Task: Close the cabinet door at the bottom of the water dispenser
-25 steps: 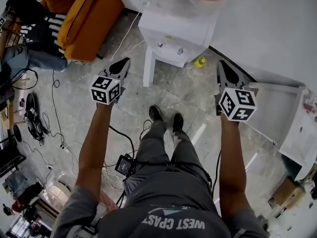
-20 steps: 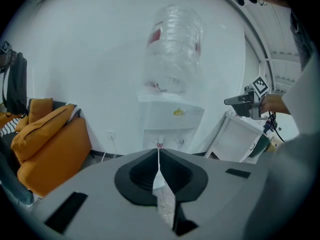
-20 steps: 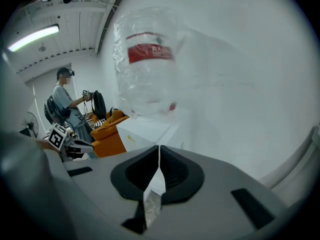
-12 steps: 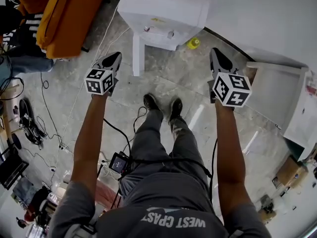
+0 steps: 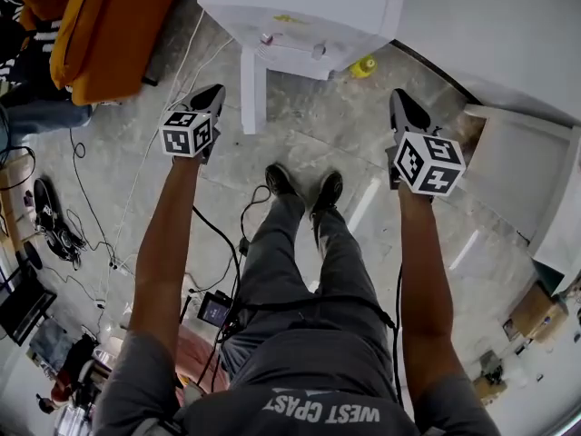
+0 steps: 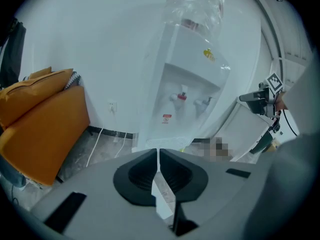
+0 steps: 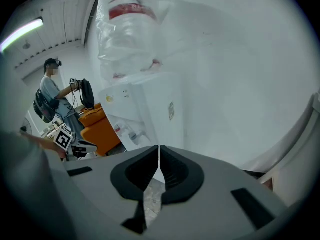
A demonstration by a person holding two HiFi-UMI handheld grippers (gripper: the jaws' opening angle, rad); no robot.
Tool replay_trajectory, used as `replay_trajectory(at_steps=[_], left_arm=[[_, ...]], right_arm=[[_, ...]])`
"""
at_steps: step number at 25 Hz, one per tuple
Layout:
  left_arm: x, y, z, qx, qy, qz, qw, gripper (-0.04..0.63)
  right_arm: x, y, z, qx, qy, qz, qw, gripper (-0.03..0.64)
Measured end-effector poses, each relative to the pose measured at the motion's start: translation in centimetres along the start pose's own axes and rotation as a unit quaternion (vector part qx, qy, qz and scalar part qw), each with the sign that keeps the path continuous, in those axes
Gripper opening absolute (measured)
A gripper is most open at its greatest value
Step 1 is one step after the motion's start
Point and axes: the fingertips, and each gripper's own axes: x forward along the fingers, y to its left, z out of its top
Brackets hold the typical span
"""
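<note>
Cabinet door still open, both arms lowering toward it

The cabinet door [image 5: 253, 94] juts open from the lower front of the water dispenser [image 5: 309, 12]. The left hand-held gripper [image 5: 211, 100], just left of the door, and the right hand-held gripper [image 5: 406, 109], off the dispenser's right, have both sunk lower, jaws together and empty. The push probably comes next.

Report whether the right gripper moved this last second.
Yes. The right gripper has dropped: in the head view it now shows farther below the yellow floor object.
</note>
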Motion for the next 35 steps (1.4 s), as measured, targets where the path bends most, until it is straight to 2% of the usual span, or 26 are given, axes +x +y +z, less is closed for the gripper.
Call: replay_trajectory(at_steps=[16, 18, 23, 27, 30, 35], left_arm=[[6.7, 3.5, -7.4, -0.043, 0.063, 0.002, 0.9971, 0.028], [7.6, 3.9, -8.2, -0.05, 0.07, 0.003, 0.9963, 0.072], [9.5, 4.6, -10.2, -0.09, 0.08, 0.0, 0.9928, 0.123], [11.0, 4.3, -11.8, -0.103, 0.098, -0.012, 0.9898, 0.169], [12.0, 4.1, -12.7, -0.109, 0.108, -0.013, 0.988, 0.173], [13.2, 3.9, -13.4, -0.137, 0.102, -0.018, 0.9851, 0.175]], right_arm=[[4.2, -0.8, -5.9, 0.002, 0.046, 0.003, 0.999, 0.031], [4.5, -1.3, -6.5, 0.005, 0.05, 0.0, 0.999, 0.031], [5.4, -2.2, -7.8, 0.011, 0.054, -0.005, 0.998, 0.031], [5.9, -2.7, -8.6, 0.017, 0.057, -0.007, 0.998, 0.031], [6.0, -3.1, -9.2, 0.022, 0.058, -0.009, 0.998, 0.031], [6.6, -3.6, -10.3, 0.03, 0.064, -0.012, 0.997, 0.031]])
